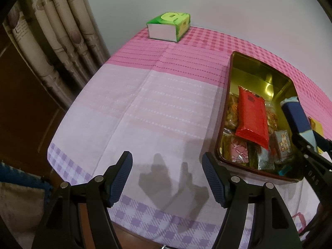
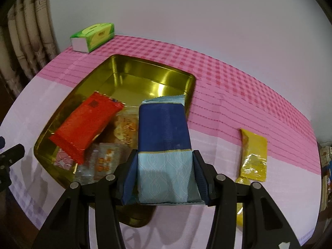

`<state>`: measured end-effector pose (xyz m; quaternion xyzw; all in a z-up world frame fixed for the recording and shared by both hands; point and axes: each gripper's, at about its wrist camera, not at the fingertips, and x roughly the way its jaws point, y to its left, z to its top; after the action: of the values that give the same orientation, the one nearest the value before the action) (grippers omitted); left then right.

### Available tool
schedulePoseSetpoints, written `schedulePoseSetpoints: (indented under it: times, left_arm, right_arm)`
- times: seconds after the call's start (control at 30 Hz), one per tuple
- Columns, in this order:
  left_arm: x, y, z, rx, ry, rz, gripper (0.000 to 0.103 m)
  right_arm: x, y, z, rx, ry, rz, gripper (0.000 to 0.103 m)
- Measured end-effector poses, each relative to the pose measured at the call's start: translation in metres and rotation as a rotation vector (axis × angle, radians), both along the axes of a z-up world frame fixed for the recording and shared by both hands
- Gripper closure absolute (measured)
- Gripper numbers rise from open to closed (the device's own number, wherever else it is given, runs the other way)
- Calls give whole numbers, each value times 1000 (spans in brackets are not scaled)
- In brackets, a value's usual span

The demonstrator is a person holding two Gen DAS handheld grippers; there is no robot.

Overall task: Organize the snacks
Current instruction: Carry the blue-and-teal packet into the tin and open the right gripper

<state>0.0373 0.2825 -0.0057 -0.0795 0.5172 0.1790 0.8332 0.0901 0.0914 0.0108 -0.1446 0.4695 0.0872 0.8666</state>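
The right tongs [image 2: 164, 176] are clenched on a blue snack packet [image 2: 164, 137], their pads pressing its pale lower half from both sides while its dark blue upper part juts forward over the near right portion of a gold tin [image 2: 145, 70]. Just left of the packet, inside the tin, a red snack packet [image 2: 85, 124] lies tilted on top of several smaller wrapped snacks [image 2: 124, 128], which crowd the tin's near half. The far half of the tin, beyond the packet's tip, is bare gold floor up to the far wall. To the right of the right tongs, well clear of the tin's rim, a yellow snack packet [image 2: 253, 155] lies flat on the bench [image 2: 238, 112], which is covered by a pink-and-white checked cloth.

The left tongs [image 1: 167, 178] stand released with nothing between their pads, above the near edge of the bench. The tin's left wall sits just to their right, its near corner close beside the right pad. Ahead and to their left the cloth is open all the way to a green tissue box [image 1: 169, 26] at the far edge against the wall. Curtains [image 1: 51, 31] hang past the bench's left edge.
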Motion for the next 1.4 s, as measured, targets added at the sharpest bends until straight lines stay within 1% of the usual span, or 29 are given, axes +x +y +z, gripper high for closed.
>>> schedulePoseSetpoints:
  times: [0.23, 0.43, 0.53, 0.63, 0.73, 0.97, 1.17, 1.27, 1.4]
  left_arm:
    - [0, 0, 0, -2, -1, -2, 33]
    - [0, 0, -1, -2, -2, -5, 33]
    - [0, 0, -1, -3, -1, -4, 33]
    - [0, 1, -1, -5, 0, -1, 33]
    - [0, 1, -1, -6, 0, -1, 33]
    - [0, 4, -2, -10, -1, 2, 33]
    - [0, 5, -3, -16, 2, 6, 33]
    - [1, 6, -4, -19, 4, 9, 33]
    - [1, 5, -5, -19, 9, 9, 33]
  right_arm:
    - [-1, 12, 0, 25, 19, 1, 56]
    - [2, 10, 1, 77, 43, -24, 56]
    - [-1, 13, 4, 84, 36, -13, 56]
    - [-3, 16, 7, 115, 40, -5, 56]
    - [-3, 22, 8, 114, 32, 1, 56]
    - [4, 31, 10, 136, 47, -30, 56]
    - [6, 33, -1, 188, 108, -52, 55]
    - [4, 33, -3, 183, 105, -44, 55]
    - [4, 31, -2, 200, 110, -34, 54]
